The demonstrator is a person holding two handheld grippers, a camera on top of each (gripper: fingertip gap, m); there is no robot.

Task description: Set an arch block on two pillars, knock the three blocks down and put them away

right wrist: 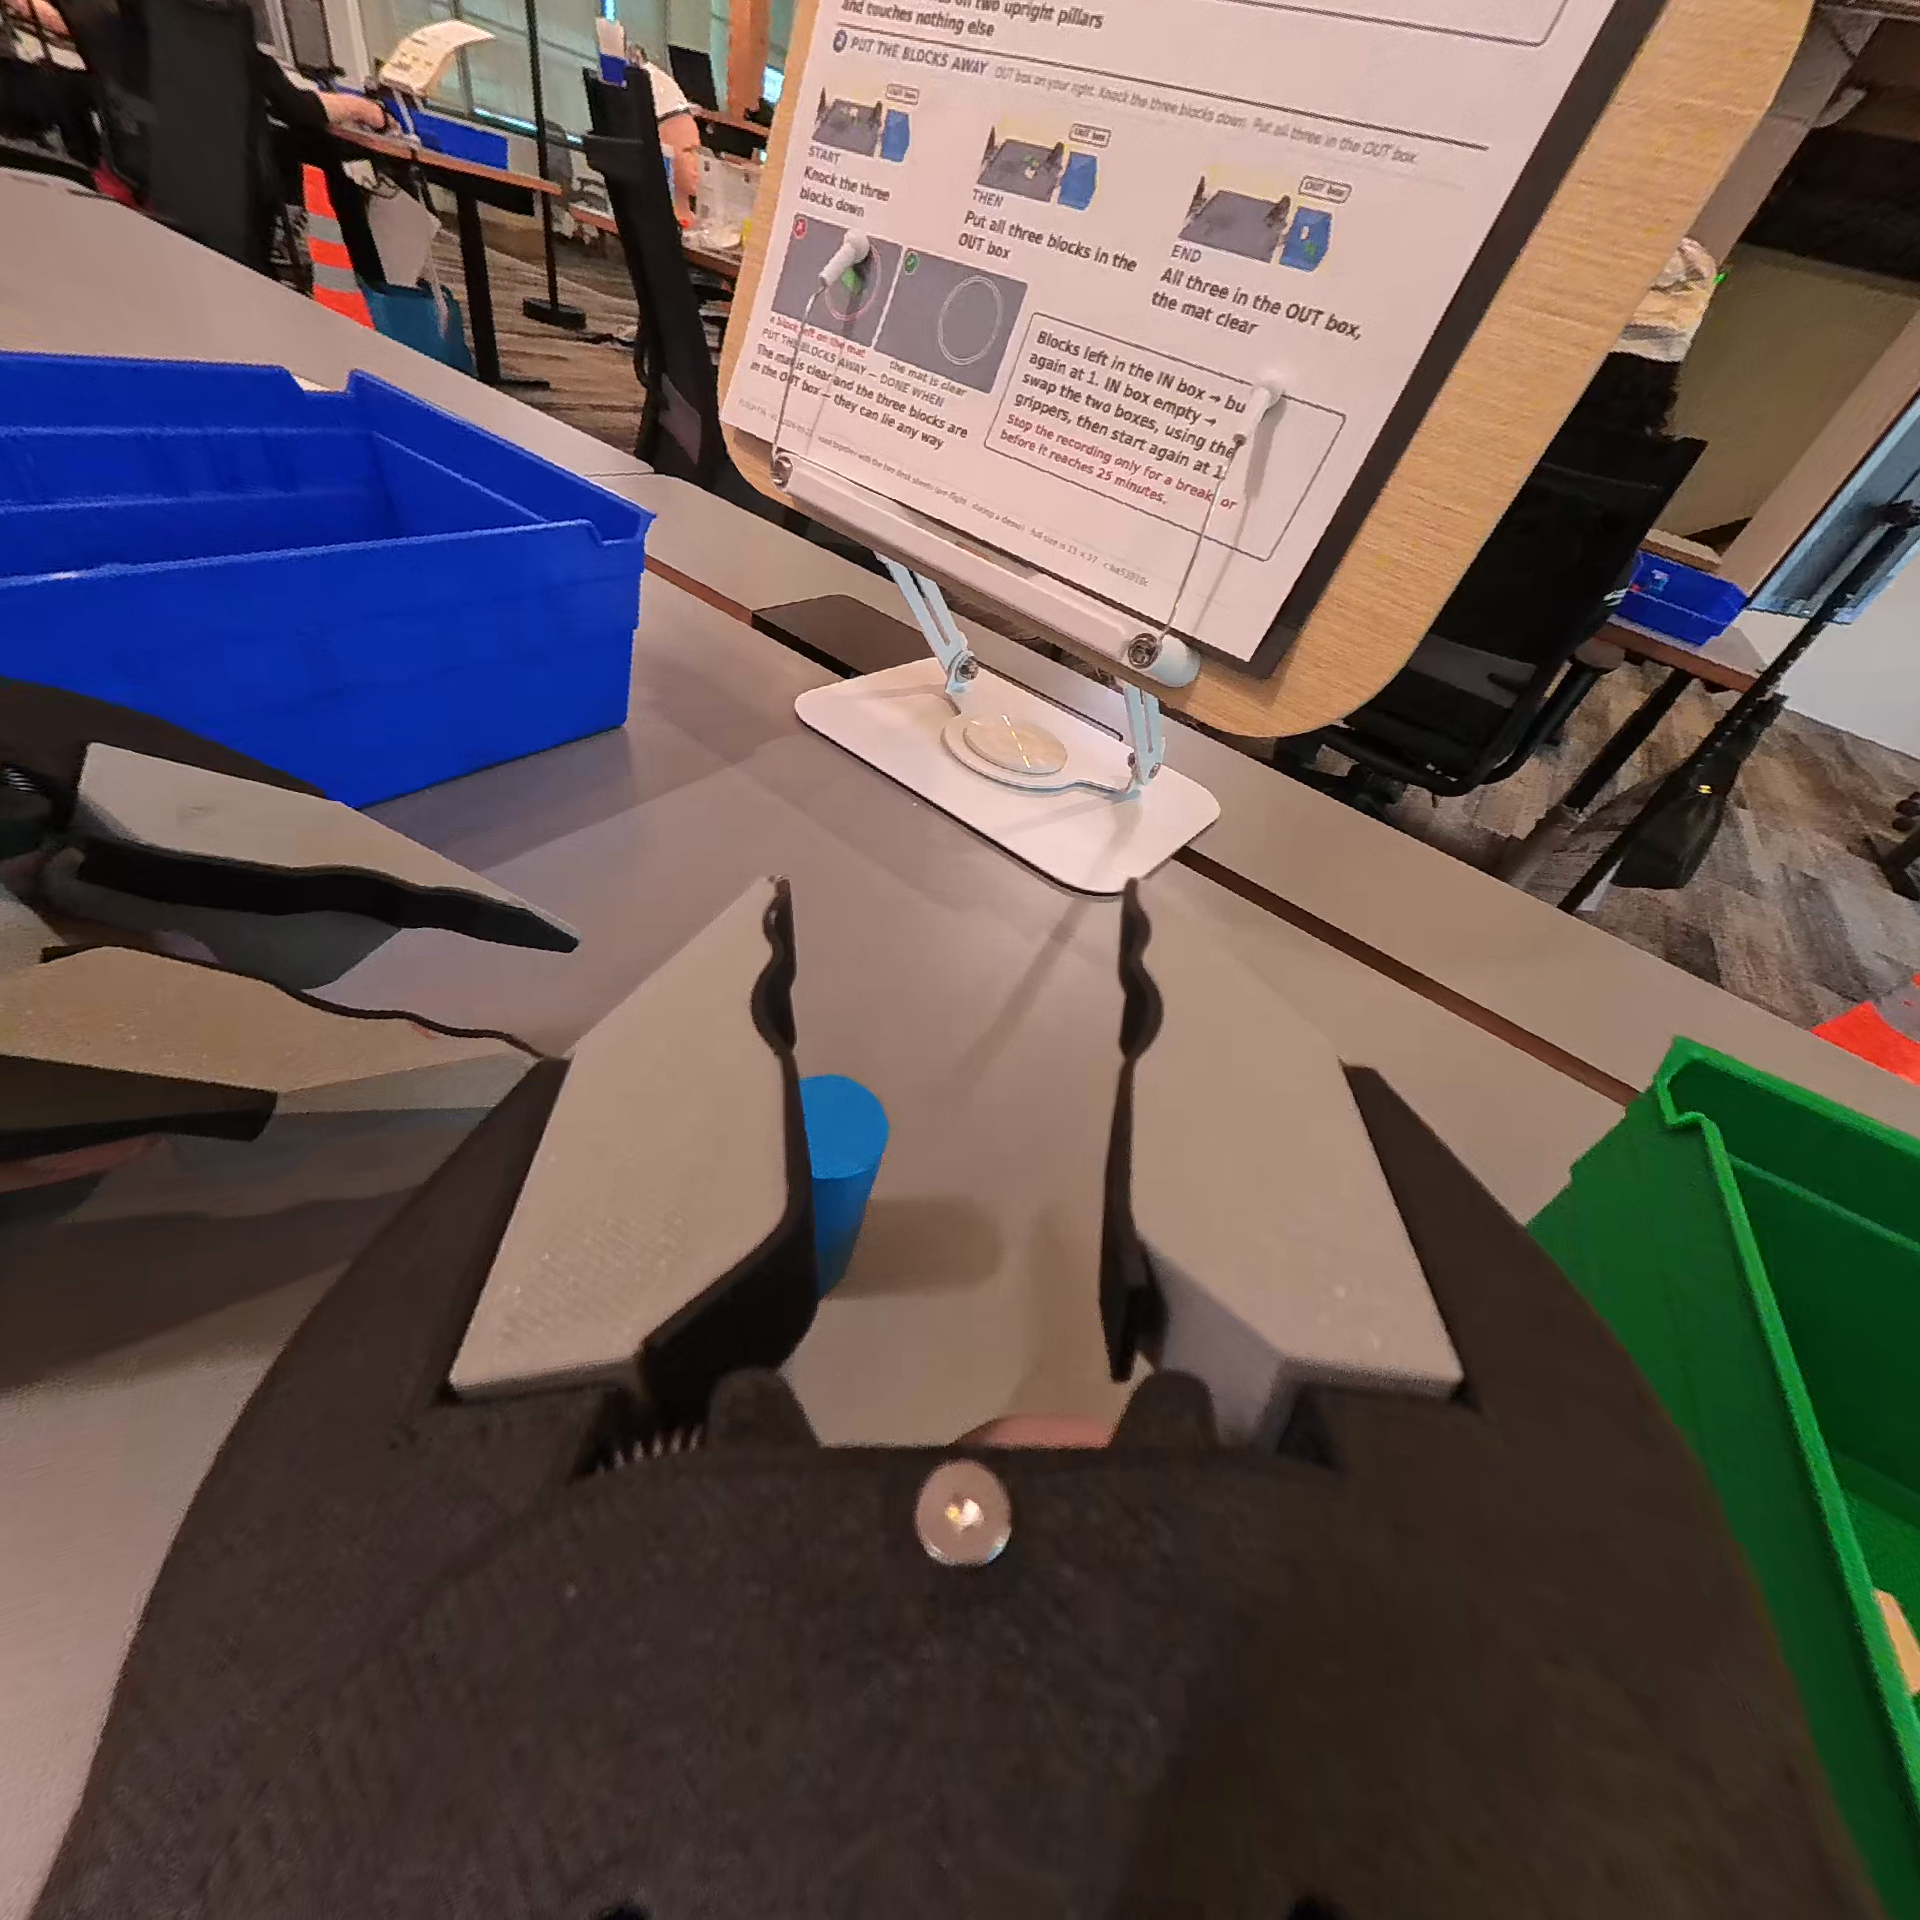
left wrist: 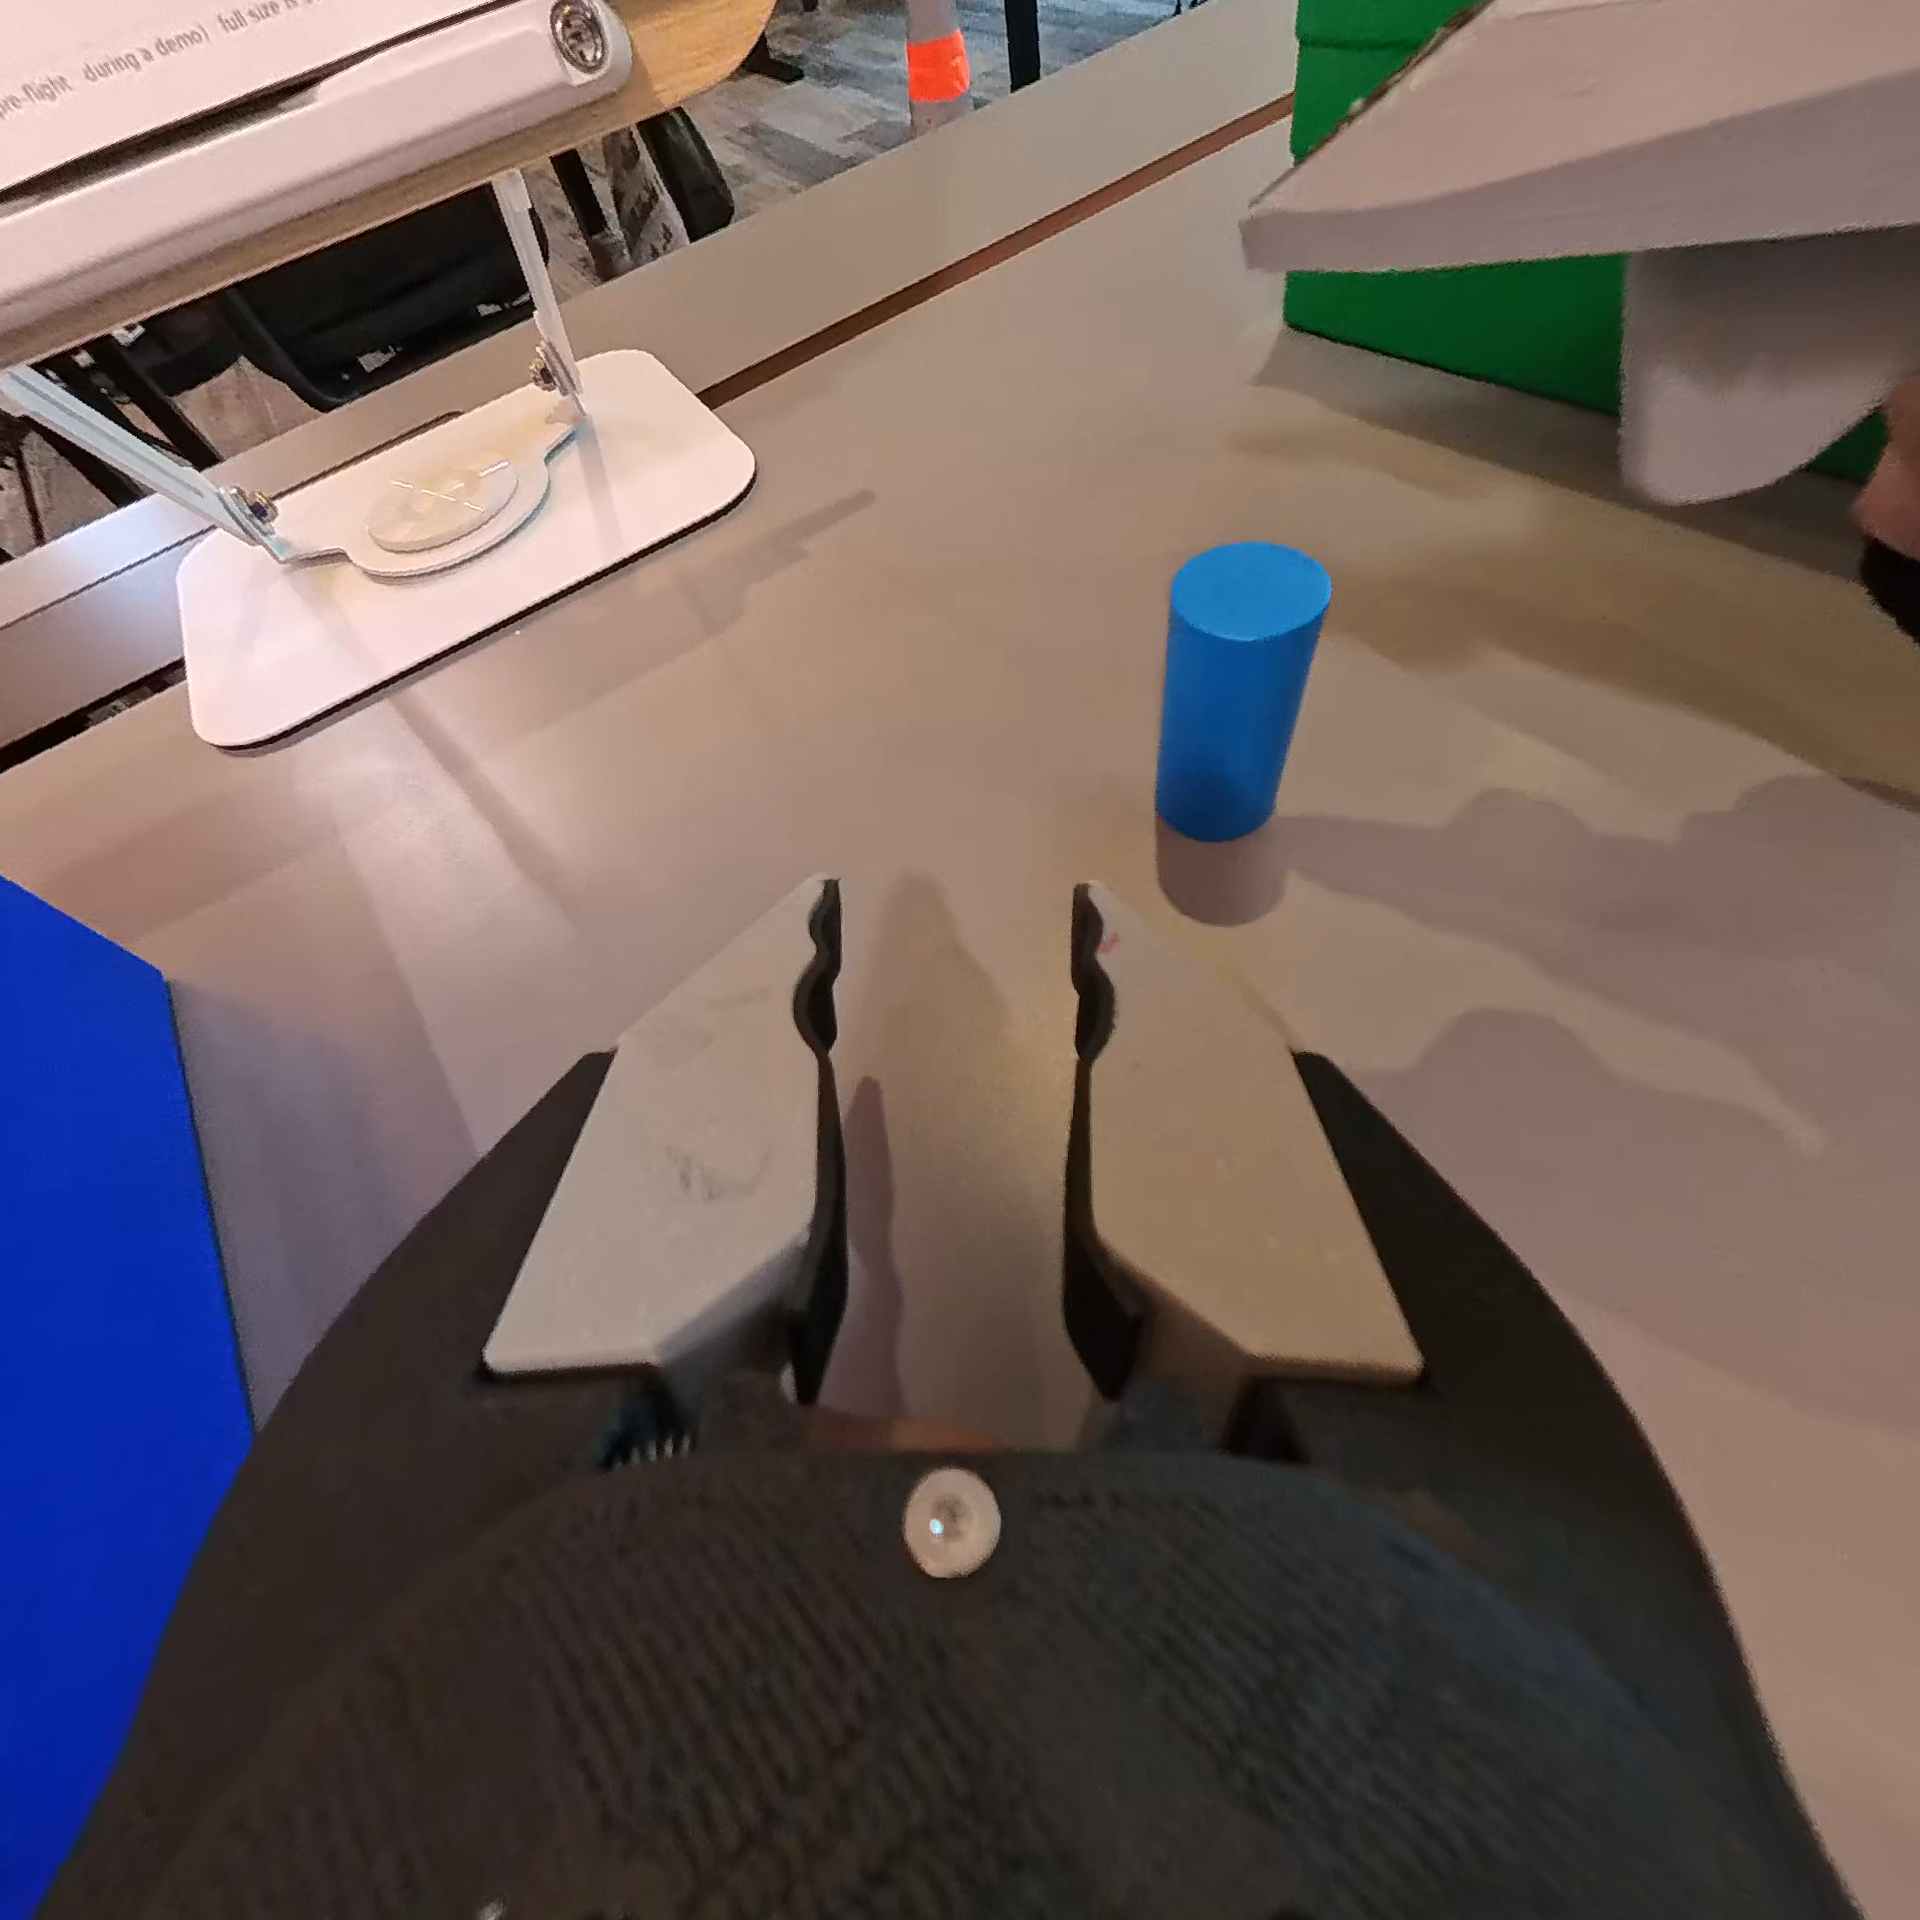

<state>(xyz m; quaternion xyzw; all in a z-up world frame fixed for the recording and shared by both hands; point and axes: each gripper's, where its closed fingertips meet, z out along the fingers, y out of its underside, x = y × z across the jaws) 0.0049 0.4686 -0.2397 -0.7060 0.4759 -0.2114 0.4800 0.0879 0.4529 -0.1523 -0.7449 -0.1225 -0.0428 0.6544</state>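
A white metal stand (right wrist: 1039, 790) with an instruction board stood far across the smooth grey table (left wrist: 935, 644), a blue bin (right wrist: 312, 561) left and a green bin (right wrist: 1787, 1299) right, while the upright matte blue cylinder (left wrist: 1236, 696) stood free between both empty, spread grippers, left gripper (left wrist: 956, 904) and right gripper (right wrist: 951, 904).

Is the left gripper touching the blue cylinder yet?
Apart. In the left wrist view the open left gripper stops short of the upright blue cylinder, with bare table showing between them.
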